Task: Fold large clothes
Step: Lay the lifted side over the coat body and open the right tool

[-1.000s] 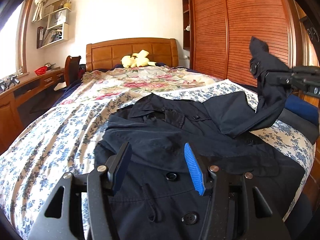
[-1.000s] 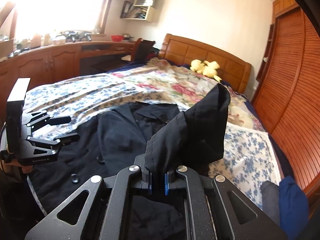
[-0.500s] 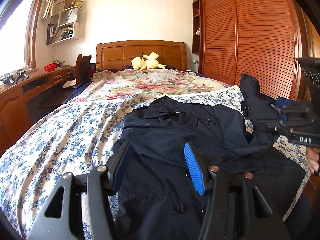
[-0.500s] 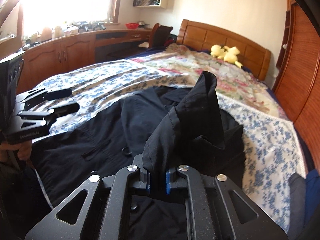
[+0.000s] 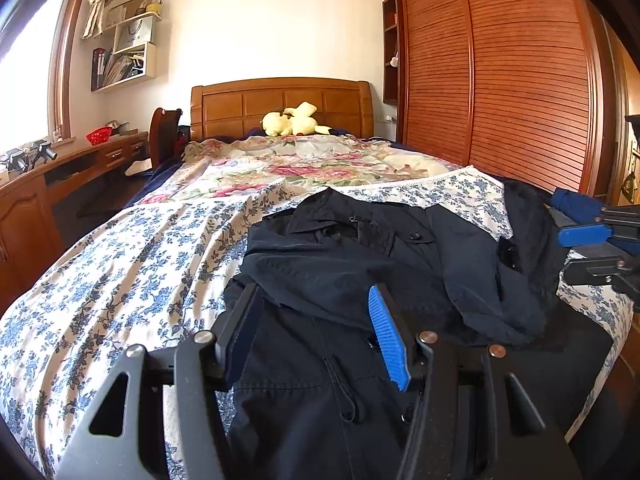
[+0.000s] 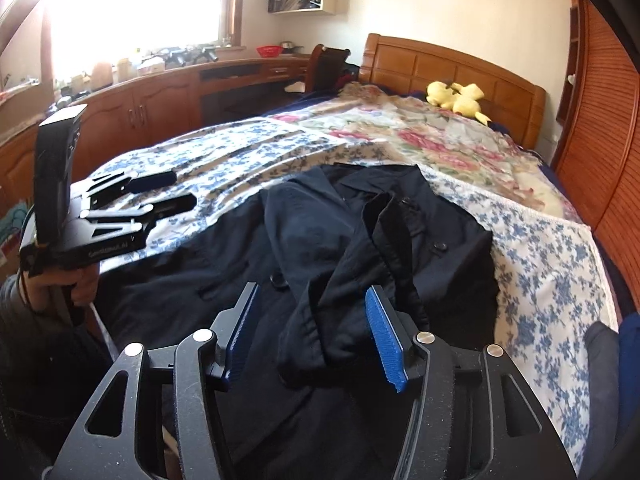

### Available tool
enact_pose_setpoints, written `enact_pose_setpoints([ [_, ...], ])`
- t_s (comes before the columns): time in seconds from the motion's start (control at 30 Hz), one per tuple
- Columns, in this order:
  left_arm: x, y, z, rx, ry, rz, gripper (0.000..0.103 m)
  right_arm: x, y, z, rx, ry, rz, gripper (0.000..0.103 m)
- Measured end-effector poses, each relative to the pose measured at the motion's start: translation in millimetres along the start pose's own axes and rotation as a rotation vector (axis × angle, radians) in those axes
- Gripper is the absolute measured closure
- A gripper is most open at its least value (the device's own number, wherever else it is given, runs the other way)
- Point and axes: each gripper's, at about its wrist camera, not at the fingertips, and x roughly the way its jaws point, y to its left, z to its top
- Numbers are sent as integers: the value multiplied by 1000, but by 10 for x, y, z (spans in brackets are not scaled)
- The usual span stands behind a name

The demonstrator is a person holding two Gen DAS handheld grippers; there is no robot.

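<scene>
Left wrist view: at 9 o'clock a curved wooden surface [image 5: 60, 172] with drawers runs under the window, and beside it the bed [image 5: 120, 264] wears a thin cotton sheet printed with small blue flowers, wrinkled in long soft ridges. Toward 12 o'clock a panelled wooden headboard [image 5: 280, 104] backs a yellow plush toy [image 5: 294, 120] lying on a pink-rose quilt. The dark navy coat [image 5: 352, 264], a matte woven cloth with round buttons and a stitched pocket flap, lies spread over the near half of the bed from the centre to 6 o'clock, its collar toward the headboard and one sleeve [image 5: 488, 272] folded in a loose heap across the chest at 3 o'clock. The left gripper [image 5: 312, 328] hovers over the coat's front with its jaws half apart and nothing between them; one ribbed blue pad faces inward. Slatted wooden wardrobe doors [image 5: 520, 80] fill 1 to 3 o'clock. In the right wrist view, the left gripper [image 6: 168, 192] shows at 9 o'clock, held level above the sheet by a hand [image 6: 60, 284] clasped round its handle. The right gripper [image 6: 312, 336], tilted down at 6 o'clock, has its jaws opening; the crumpled sleeve cuff [image 6: 320, 344] lies between the blue ribbed pads without being pressed by them.
</scene>
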Motion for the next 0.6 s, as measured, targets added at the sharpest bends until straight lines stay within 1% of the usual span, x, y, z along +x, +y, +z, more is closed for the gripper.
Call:
enact_pose_setpoints([
  [0.07, 13, -18, -8, 5, 4, -1, 49, -76, -47, -59, 20, 2, -5, 48],
  [0.17, 33, -40, -12, 9, 8, -6, 49, -250, -121, -115, 49, -19, -8, 47],
  [0.23, 42, -53, -14, 13, 11, -7, 49, -362, -174, -140, 58, -37, -32, 47],
  [0.33, 40, -56, -16, 12, 13, -9, 49, -484, -322, -177, 74, -57, -104, 44],
  [0.43, 36, -51, -12, 13, 10, -8, 49, -450, -479, -231, 98, -26, -133, 43],
  [0.6, 7, -32, -43, 5, 13, -11, 49, -232, -702, -439, 166, 53, -141, 43],
])
